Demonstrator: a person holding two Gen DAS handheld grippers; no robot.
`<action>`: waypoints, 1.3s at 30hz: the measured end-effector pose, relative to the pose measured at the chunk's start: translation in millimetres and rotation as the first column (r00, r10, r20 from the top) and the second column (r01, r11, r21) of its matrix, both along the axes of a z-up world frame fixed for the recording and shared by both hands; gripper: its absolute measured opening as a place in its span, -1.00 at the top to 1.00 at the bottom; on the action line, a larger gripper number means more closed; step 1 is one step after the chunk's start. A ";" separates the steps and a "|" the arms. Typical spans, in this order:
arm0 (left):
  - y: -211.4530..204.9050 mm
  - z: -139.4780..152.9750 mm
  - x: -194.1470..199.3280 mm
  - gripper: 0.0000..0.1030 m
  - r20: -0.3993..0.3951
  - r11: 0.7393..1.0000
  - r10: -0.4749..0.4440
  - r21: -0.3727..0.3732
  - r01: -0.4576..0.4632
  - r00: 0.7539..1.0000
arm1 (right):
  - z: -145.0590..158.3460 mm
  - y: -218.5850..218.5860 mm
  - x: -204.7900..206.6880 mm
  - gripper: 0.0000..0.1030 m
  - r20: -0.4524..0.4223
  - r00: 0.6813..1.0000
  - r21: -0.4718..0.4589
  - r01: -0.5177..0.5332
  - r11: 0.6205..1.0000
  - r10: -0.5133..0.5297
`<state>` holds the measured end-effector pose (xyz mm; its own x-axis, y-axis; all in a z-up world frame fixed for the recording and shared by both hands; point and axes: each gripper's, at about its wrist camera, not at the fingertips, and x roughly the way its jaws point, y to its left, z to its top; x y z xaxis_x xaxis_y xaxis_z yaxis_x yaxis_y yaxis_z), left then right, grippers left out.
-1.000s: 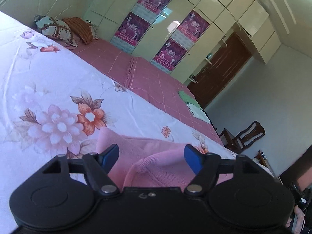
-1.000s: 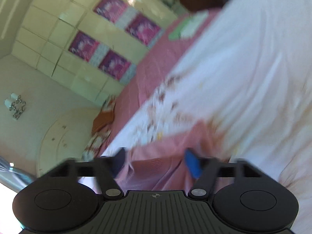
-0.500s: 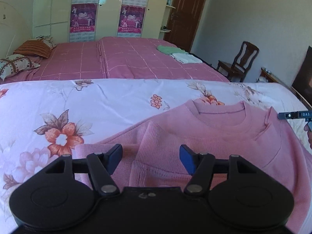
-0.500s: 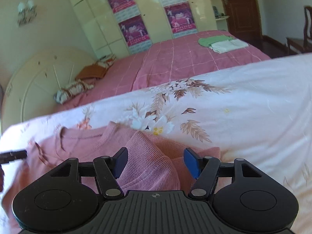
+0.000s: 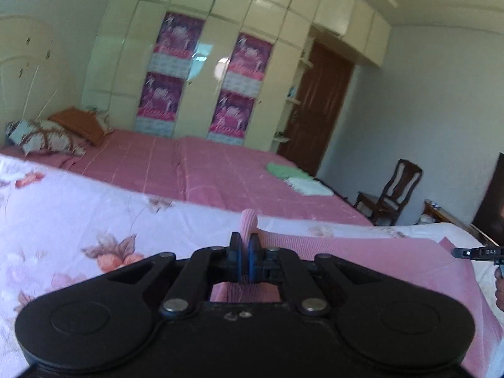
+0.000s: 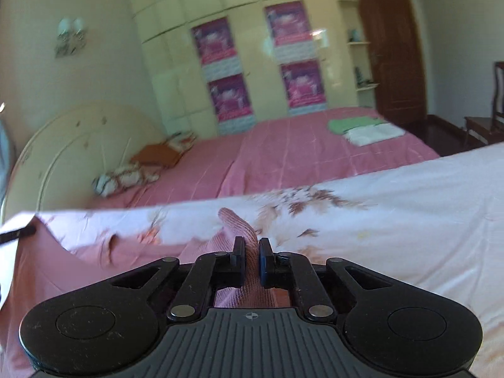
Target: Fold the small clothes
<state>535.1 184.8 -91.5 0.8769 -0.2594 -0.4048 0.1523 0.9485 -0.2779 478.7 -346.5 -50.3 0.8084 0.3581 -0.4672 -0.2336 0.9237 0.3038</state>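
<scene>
Left wrist view: the left gripper (image 5: 245,252) has just been closing, and its 2 blue-faced jaws now pinch a ribbed fold of the pink sweater (image 5: 362,252), a bit of which pokes up past the fingertips. From there the sweater spreads away to the right over the white floral bedspread (image 5: 78,217), and at the far right edge the tip of the other gripper shows beside part of a hand (image 5: 499,286).

Right wrist view: the right gripper (image 6: 251,253) has also just been closing, and its jaws are clamped on a bunched ridge of the same sweater, whose knit rises above the pads. The rest of the garment lies off to the left on the bedspread, slightly rumpled.

Beyond the floral spread sits a bed with a pink checked cover (image 6: 283,160), with a green and a white folded cloth (image 6: 362,127) near its far side and pillows (image 5: 47,138) at the headboard. A cream wardrobe (image 5: 204,72) carrying 4 magenta posters fills the back wall, next to a brown door (image 5: 318,110) and a wooden chair (image 5: 390,195).
</scene>
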 end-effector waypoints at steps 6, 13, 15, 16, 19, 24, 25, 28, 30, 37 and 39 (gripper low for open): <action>-7.9 1.9 11.6 0.94 -0.028 0.999 0.011 0.031 -0.010 1.000 | -24.1 11.6 29.7 0.86 -0.118 0.992 -0.019 0.048 0.999 -0.050; -14.1 -11.5 33.8 0.93 -0.143 0.996 0.002 0.093 0.011 0.990 | -20.7 0.2 25.7 0.85 -0.102 0.993 -0.020 0.054 0.998 -0.056; -19.1 -24.2 43.4 0.91 -0.200 0.992 0.018 0.128 0.008 0.980 | -33.8 5.2 35.1 0.85 -0.167 0.984 -0.060 0.057 0.997 -0.066; -21.3 -25.5 45.2 0.80 -0.209 0.989 0.022 0.151 0.010 0.978 | -39.3 8.2 37.9 0.85 -0.188 0.979 -0.082 0.058 0.995 -0.073; -19.4 -14.9 35.3 0.00 -0.182 0.980 0.086 0.191 -0.051 0.980 | -37.9 7.9 36.8 0.74 -0.193 0.978 -0.087 0.066 0.994 -0.081; -32.9 18.3 -39.2 -0.14 -0.073 0.978 0.021 0.210 -0.006 0.997 | -4.8 -12.4 -10.0 0.27 -0.108 0.992 -0.031 0.056 0.998 -0.059; -41.6 18.9 -53.0 -0.14 -0.076 0.974 -0.003 0.228 0.020 0.997 | -1.6 -9.6 -21.9 0.27 -0.099 0.995 -0.043 0.021 0.999 -0.026; -65.1 7.7 -86.4 -0.18 -0.100 0.952 -0.038 0.297 0.066 0.994 | -2.4 -1.7 -49.4 0.27 -0.120 0.993 -0.084 -0.030 0.996 0.020; -61.5 -2.2 -100.3 -0.11 -0.146 0.957 -0.004 0.288 0.047 0.989 | -6.4 -9.5 -66.6 0.27 -0.135 0.991 -0.052 0.000 0.999 -0.007; -6.6 -7.4 -146.0 0.03 -0.219 0.986 0.082 0.158 -0.048 0.972 | -13.9 -60.5 -131.2 0.27 -0.250 0.968 0.161 0.051 0.986 -0.009; 1.0 -7.9 -150.1 0.04 -0.250 0.992 0.069 0.117 -0.041 0.966 | -13.9 -61.5 -145.3 0.27 -0.263 0.965 0.167 0.030 0.985 0.015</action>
<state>385.0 185.9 -99.5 0.7538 -0.1548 -0.6386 0.0369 0.9803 -0.1940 333.4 -408.0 -64.1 0.6687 0.4441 -0.5963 -0.1181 0.8553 0.5045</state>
